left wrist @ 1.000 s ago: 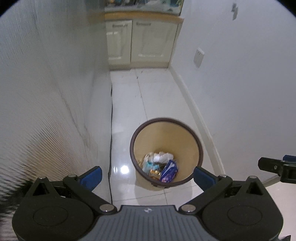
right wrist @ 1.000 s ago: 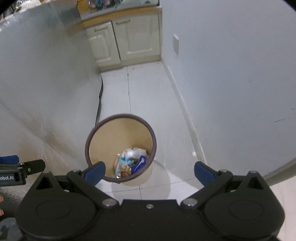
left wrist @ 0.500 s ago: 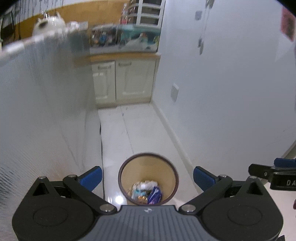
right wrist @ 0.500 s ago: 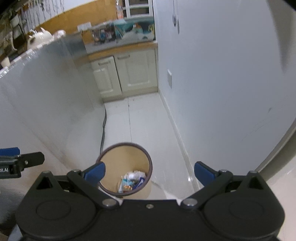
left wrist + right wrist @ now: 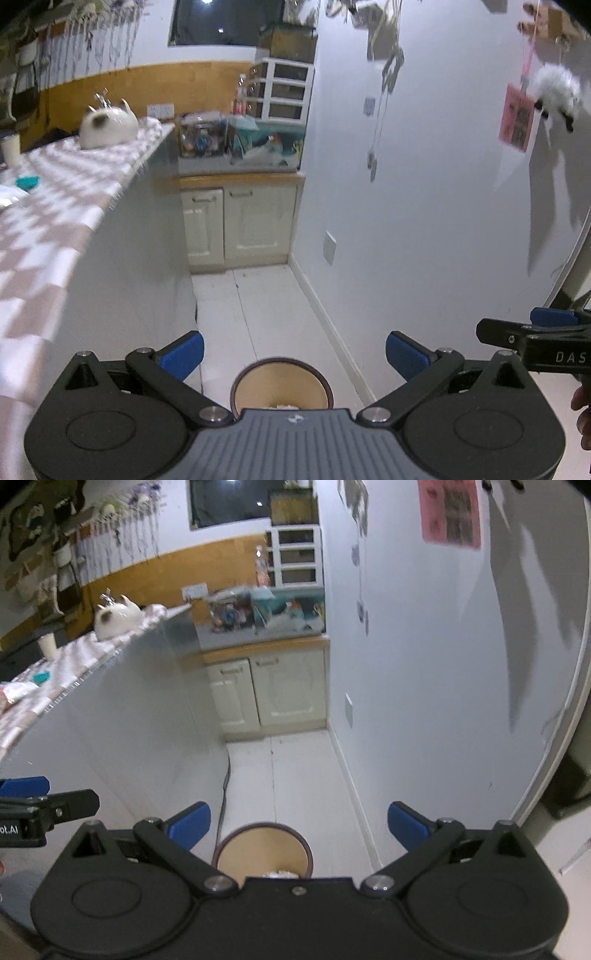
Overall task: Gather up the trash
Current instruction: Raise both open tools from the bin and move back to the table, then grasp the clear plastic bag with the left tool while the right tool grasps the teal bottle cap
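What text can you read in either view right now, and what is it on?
"DAS", cut off by the frame edge: on the right gripper, seen in the left view.
"ot.AI", cut off at the frame edge: on the left gripper, seen in the right view.
Pink poster on the wall: dark printed blocks, too blurred to read.
Bottle label on the cabinet: too small to read.

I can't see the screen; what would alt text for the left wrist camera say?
An open, empty left gripper with blue-padded jaws points down a narrow white-tiled kitchen aisle, above a round tan waste bin with a dark rim on the floor. A checked-cloth counter runs along the left; cream cabinets stand at the far end.
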{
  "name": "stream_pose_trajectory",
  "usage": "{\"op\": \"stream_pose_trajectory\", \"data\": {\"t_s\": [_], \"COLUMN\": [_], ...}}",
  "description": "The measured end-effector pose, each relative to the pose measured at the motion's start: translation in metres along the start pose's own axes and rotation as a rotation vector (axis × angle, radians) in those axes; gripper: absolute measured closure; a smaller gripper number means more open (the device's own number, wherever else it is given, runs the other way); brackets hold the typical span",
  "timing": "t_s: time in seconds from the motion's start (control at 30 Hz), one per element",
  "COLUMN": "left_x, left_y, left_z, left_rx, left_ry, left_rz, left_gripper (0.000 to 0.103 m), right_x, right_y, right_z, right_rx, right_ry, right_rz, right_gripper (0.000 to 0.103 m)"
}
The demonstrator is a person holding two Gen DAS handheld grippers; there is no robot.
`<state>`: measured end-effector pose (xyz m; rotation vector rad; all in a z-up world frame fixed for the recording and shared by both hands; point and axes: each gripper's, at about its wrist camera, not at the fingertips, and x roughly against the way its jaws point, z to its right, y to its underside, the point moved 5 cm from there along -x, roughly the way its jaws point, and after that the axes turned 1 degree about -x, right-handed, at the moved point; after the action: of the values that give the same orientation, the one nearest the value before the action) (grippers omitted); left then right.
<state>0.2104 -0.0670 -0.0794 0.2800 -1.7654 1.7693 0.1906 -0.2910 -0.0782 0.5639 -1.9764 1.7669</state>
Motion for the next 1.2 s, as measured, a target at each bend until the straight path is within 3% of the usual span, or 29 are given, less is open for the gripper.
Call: {"op": "stream_pose_trajectory", "data": {"t_s": [0.53,0.9,1.2], "left_x": [0.084,0.126,0.128], "left_y": [-0.038,-0.059,-0.095], "left_z": [-0.050,-0.132,-0.217], "left_rx": [0.023,0.068,0.084], "left_ry": [-0.093,-0.203,-0.263], "left_rz": [0.153,0.217,0.226], "left_gripper": [0.000,0.000,0.000], "right_x": [0.056,0.057,0.043], "right_y": [-0.052,-0.077,-0.087], "right_z": [-0.061,-0.136,-0.195], "right_rx": [0.072,0.127,0.171], "right_ry": [-0.096,-0.229,-0.301], "right_rz": [0.160,0.195,0.189], "right_gripper": [0.000,0.000,0.000]}}
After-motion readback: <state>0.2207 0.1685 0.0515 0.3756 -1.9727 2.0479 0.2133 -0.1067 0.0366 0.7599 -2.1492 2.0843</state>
